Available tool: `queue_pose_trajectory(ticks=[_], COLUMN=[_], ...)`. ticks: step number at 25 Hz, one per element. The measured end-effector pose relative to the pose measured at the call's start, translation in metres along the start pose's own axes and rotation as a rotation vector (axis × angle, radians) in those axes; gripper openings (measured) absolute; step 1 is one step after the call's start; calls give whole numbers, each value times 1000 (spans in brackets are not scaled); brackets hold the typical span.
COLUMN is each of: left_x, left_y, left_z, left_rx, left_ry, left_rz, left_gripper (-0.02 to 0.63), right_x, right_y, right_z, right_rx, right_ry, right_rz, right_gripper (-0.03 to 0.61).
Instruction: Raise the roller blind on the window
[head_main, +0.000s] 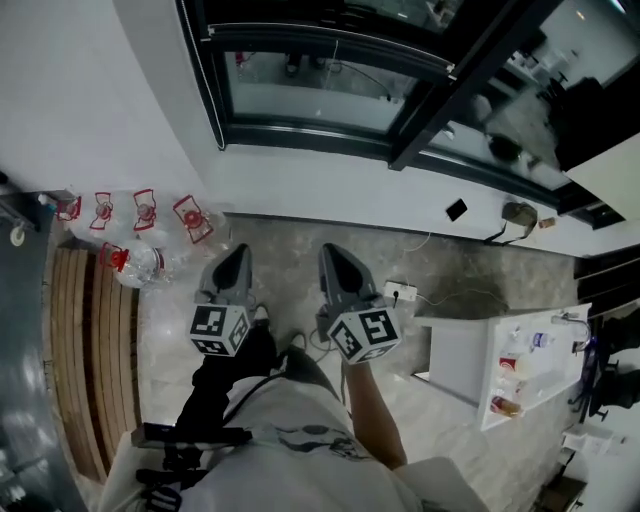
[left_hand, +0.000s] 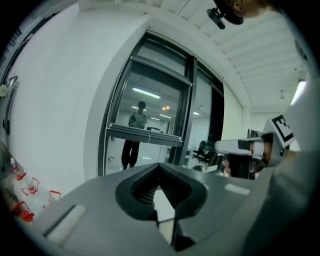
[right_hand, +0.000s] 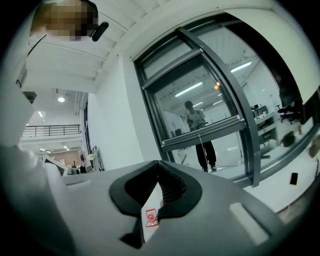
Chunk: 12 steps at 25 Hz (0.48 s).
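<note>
The window (head_main: 330, 85) has a dark frame and stands ahead of me in the white wall. Its glass reflects a standing person. A grey horizontal bar (right_hand: 200, 134) crosses the pane, and a thin cord (right_hand: 201, 150) hangs from it; the bar (left_hand: 145, 135) also shows in the left gripper view. My left gripper (head_main: 238, 250) and right gripper (head_main: 330, 250) are held side by side over the floor, short of the window, pointing at it. Each has its tips together with nothing between them: the left (left_hand: 159, 165) and the right (right_hand: 158, 162). Neither touches the cord or the frame.
Several clear water bottles with red caps (head_main: 140, 215) lie on the floor at the left, by a slatted wooden bench (head_main: 90, 340). A power strip (head_main: 400, 292) with cables lies on the floor ahead right. A white table (head_main: 455, 370) with small items stands at the right.
</note>
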<state>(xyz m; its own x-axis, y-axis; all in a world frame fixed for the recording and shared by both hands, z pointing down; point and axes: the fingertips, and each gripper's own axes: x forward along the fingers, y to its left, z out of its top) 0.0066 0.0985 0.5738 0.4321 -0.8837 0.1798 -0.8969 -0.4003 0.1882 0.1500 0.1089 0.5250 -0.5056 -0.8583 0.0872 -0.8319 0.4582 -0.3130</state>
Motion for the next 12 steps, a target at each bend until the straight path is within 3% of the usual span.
queue_pose_trajectory(ticks=[8,12], left_x=[-25,-21], left_y=[-55,-71], left_z=[17,24], left_rx=[31,37], left_ry=[-50,-47], left_rz=[34,2], left_gripper=[-2,-2], right_x=[-62,-66], right_y=[-24,-20], right_z=[8,24], right_rx=[-6,-45], right_ry=[-38,-85], right_rz=[-107,-126], right_gripper=[-2,-2])
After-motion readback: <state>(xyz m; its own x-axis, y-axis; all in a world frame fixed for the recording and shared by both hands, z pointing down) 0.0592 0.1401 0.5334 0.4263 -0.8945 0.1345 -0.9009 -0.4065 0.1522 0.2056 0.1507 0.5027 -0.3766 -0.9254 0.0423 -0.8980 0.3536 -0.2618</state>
